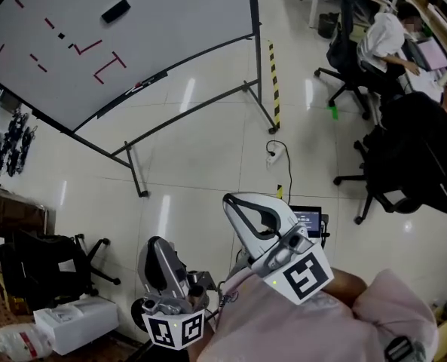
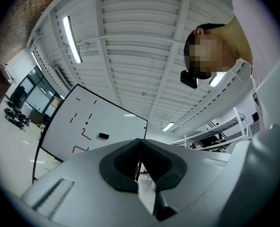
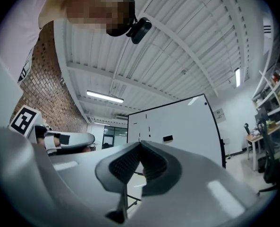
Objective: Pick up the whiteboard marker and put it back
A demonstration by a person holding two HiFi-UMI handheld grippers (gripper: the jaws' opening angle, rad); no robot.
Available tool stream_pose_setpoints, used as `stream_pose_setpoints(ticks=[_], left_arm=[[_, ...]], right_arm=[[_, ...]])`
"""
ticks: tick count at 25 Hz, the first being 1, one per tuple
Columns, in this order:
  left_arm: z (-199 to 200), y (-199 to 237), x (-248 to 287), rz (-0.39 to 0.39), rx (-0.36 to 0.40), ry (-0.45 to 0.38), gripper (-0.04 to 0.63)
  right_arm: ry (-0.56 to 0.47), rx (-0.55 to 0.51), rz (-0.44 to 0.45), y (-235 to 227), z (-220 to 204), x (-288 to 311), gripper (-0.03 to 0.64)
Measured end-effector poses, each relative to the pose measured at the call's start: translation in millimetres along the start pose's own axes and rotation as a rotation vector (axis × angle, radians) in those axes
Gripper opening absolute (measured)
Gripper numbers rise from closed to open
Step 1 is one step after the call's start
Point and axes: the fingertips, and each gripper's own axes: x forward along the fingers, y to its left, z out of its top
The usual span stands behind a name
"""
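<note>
Left gripper (image 2: 140, 141) and right gripper (image 3: 140, 144) side by side, both fully closed on nothing; whiteboard marker (image 1: 138, 86), small and faint, lies on the bottom ledge of the whiteboard (image 1: 133, 29), well ahead of both.

Head view steeply down; both gripper views upward at ceiling (image 2: 130, 41); distant whiteboard (image 1: 95, 44) in all three.

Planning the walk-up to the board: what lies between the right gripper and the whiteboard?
In the head view, only bare tiled floor and the board stand's lower bar lie between the right gripper and the whiteboard.
</note>
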Motion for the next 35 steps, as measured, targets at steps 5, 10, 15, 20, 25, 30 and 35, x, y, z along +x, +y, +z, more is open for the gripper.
stream_pose_setpoints(ticks=[5, 10, 15, 20, 25, 30, 35], left_arm=[[-73.7, 33.5, 18.5, 0.255, -0.069, 0.253, 0.005], [-106.3, 38.4, 27.2, 0.328, -0.033, 0.320, 0.005], [-114.7, 28.6, 27.5, 0.331, -0.021, 0.330, 0.005], [-115.5, 22.7, 19.1, 0.340, -0.009, 0.332, 0.005], [-99.8, 23.6, 13.0, 0.359, -0.028, 0.307, 0.005], [-67.8, 17.3, 10.5, 0.338, -0.034, 0.244, 0.005], [-65.6, 22.2, 8.0, 0.323, -0.033, 0.257, 0.005]], right_arm=[[0.014, 0.014, -0.022, -9.9, -6.5, -3.1, 0.002], [0.035, 0.042, -0.041, -20.6, -15.6, -8.7, 0.002], [0.033, 0.065, -0.053, -31.0, -17.5, -18.3, 0.002], [0.013, 0.104, -0.066, -38.3, -14.2, -28.6, 0.002], [-0.066, 0.078, -0.050, -38.4, 3.4, -30.0, 0.002], [-0.105, 0.057, -0.015, -31.5, 16.7, -30.8, 0.002], [-0.126, 0.091, 0.005, -18.8, 23.4, -27.6, 0.002]])
